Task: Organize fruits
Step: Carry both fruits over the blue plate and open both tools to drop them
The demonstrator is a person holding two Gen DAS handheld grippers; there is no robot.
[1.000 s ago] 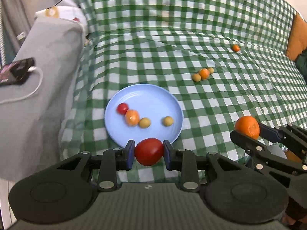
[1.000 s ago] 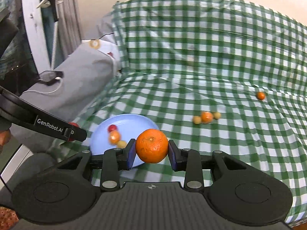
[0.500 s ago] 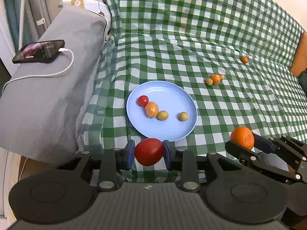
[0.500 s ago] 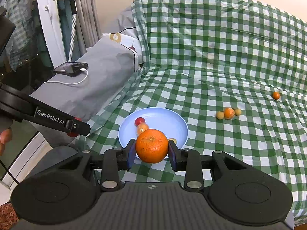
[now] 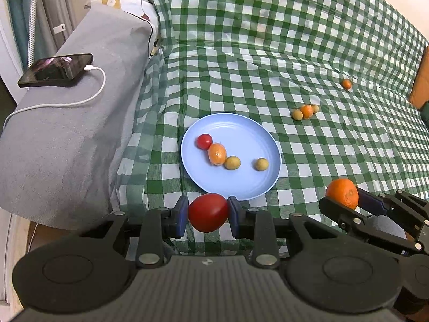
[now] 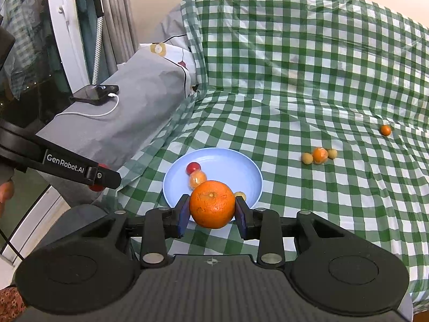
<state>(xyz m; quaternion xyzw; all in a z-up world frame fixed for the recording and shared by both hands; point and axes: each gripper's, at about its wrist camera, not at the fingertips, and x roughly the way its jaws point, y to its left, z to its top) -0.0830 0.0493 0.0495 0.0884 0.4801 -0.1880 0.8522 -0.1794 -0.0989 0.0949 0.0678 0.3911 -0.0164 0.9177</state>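
Note:
My left gripper [image 5: 207, 212] is shut on a red tomato [image 5: 207, 212], held just in front of the near rim of the light blue plate [image 5: 241, 131]. My right gripper [image 6: 212, 212] is shut on an orange mandarin [image 6: 212, 204], also near the plate [image 6: 228, 161]; it shows at the right of the left wrist view too, mandarin [image 5: 342, 193] between its pads. On the plate lie a small red tomato [image 5: 204, 141], a small orange fruit [image 5: 216, 153] and two yellowish round fruits [image 5: 232, 162]. Three small fruits [image 5: 305, 111] cluster on the checked cloth, and a lone orange one [image 5: 346, 83] lies farther back.
A green-and-white checked cloth [image 5: 268, 53] covers the sofa seat and backrest. On the grey armrest [image 5: 67, 134] at the left a phone [image 5: 56, 69] lies with a white cable [image 5: 80, 102] plugged in. The seat's front edge drops off just beneath the grippers.
Both grippers have drawn back from the sofa and shifted sideways, so the plate sits farther right and farther off in each view. Each still grips its fruit.

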